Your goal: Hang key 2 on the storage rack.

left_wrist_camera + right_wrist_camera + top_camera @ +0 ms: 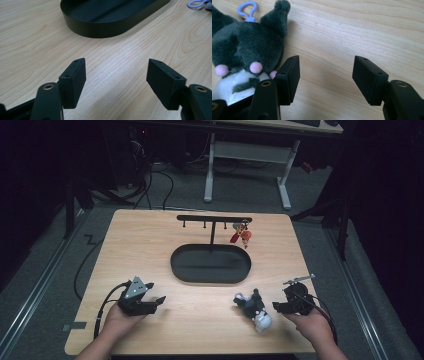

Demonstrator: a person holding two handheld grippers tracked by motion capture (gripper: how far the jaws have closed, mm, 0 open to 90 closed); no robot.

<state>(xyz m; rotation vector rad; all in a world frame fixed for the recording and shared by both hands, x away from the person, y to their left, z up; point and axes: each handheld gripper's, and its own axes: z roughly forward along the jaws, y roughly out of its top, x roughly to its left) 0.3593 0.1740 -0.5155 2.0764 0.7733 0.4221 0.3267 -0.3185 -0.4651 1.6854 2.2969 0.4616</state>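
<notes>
We recorded a soft grey-and-white plush keychain toy (255, 310) with pink spots and a pale lilac plastic clip (247, 11), lying on its side on the light wooden table (150, 240). It lay near the front right of the black oval metal tray (210, 263), the landmark for all places below, and well apart from it.

We judged the toy light, squashy and not fragile. Its pile would give under the pads, so a grip across the body or head should hold, though a shallow pinch on an ear could slip. The stiff clip loop, at the end of the toy nearer the tray, seemed the part meant for a peg, so we would leave it free.

Behind the tray rose a black T-shaped rack (214, 219) with pegs. A small red figure charm (241, 235) hung from the peg toward its right end.

The right gripper (325, 75), to the right of the toy and farther from the tray, stood about half open with bare table between its jaws. Its near jaw was just beside the toy's face. Whether it touched the fur we could not tell.

The left gripper (116, 80), at the tray's front left, stood wide open over bare wood and held nothing.
</notes>
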